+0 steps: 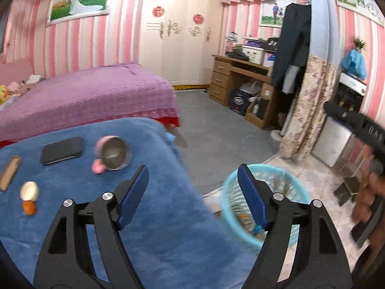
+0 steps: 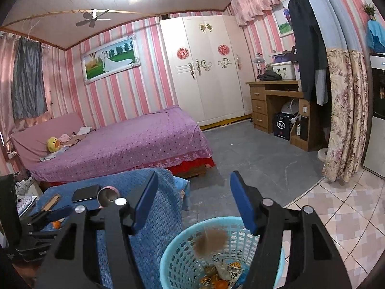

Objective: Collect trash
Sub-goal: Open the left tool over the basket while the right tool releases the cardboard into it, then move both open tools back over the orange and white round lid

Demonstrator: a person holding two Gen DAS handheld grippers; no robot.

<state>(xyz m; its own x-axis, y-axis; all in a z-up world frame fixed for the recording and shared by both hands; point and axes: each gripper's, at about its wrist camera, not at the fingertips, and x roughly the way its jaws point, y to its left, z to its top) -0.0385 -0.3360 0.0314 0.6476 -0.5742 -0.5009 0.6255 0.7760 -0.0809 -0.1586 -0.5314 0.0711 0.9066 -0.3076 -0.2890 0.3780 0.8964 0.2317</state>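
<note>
My left gripper (image 1: 193,168) is open and empty, over the right edge of a blue-covered table (image 1: 156,221). On the table's left lie a whitish scrap (image 1: 29,190) and a bit of orange peel (image 1: 29,208). A light blue basket (image 1: 227,192) stands on the floor beside the table. My right gripper (image 2: 194,178) is open above that basket (image 2: 216,219). A blurred brown piece (image 2: 210,242) is in mid-air just inside the rim. Orange peel (image 2: 220,283) and wrappers lie at the bottom. The left gripper (image 2: 55,213) shows over the table at the left.
A black phone (image 1: 61,150), a tipped pink cup (image 1: 113,153) and a wooden strip (image 1: 9,172) also lie on the table. A purple bed (image 2: 125,142) is behind it; a desk (image 2: 276,103) and a floral curtain (image 2: 346,115) stand at the right. A hand (image 1: 368,200) holds the right gripper.
</note>
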